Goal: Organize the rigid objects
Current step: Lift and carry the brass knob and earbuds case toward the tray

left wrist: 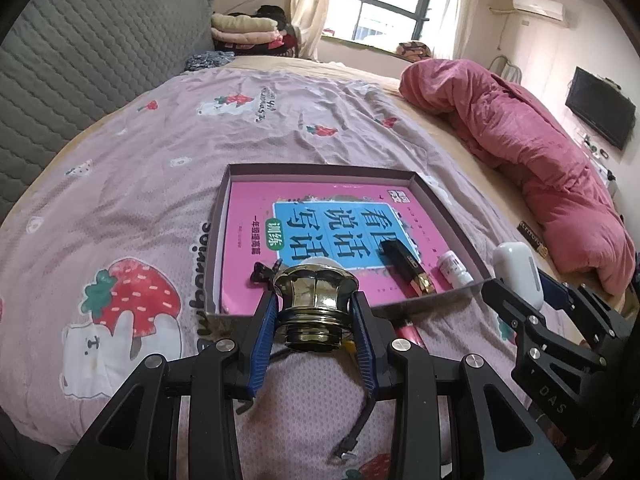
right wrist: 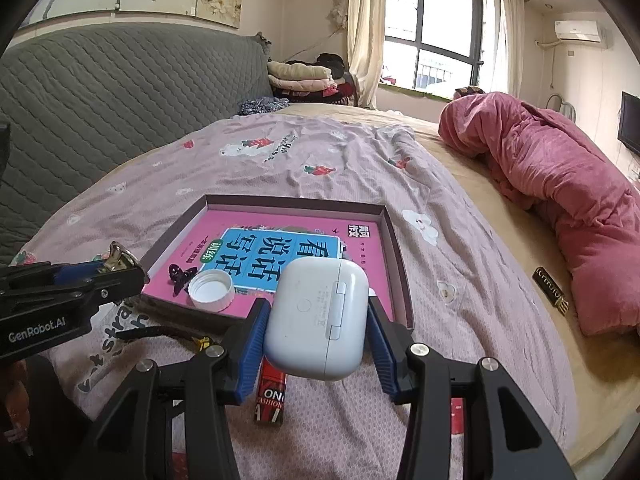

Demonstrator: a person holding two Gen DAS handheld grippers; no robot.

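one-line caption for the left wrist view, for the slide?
Left hand-held gripper shut on a brass knob near the shallow box holding a pink workbook.

My knob (left wrist: 316,304) hides most of the white cap (left wrist: 320,261) in the tray (left wrist: 320,170), and part of the black clip (left wrist: 264,270) beside it. The red lighter (left wrist: 410,334) just before the tray shows only a stub past my left tongs (left wrist: 316,316). From the right tongs (right wrist: 316,320), the earbud case (right wrist: 316,316) covers the tray's near corner and the book's (right wrist: 224,220) lower title; the lighter's (right wrist: 272,396) top vanishes under it. A black strap (right wrist: 160,332) before the tray runs behind my fingers (right wrist: 250,344). The small print on the case is too fine to read.
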